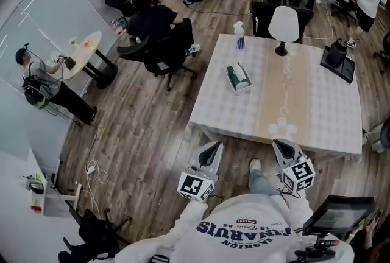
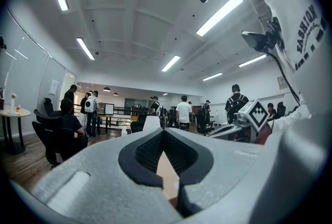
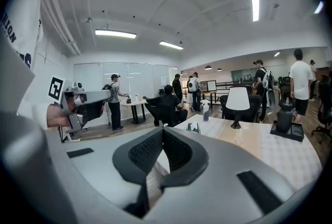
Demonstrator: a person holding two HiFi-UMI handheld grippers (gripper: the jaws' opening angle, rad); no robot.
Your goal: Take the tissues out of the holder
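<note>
Tissues: a white wad sitting in the green holder. The holder lies on the left half of the white table, well in from the near edge, its long side running away from the person. In the right gripper view the holder shows small, just above the finger tips and far behind them.

Left gripper: held low in front of the person, short of the near table edge, tip pointing toward the table. Fingers pressed together at the tip, nothing between them. Not touching the holder; well apart from it.

Right gripper: same height, beside the left one, tip at the near table edge. Fingers also pressed together, empty.

Rest of the table:
- Beige runner down the middle, to the right of the holder.
- Spray bottle, upright, at the far edge beyond the holder.
- White-shaded lamp on the far end of the runner.
- Dark tray with a black vessel on it at the far right corner.

Surroundings: wood-plank floor. One person in black sits on an office chair left of the table. Another stands at a small round table by the left wall.
</note>
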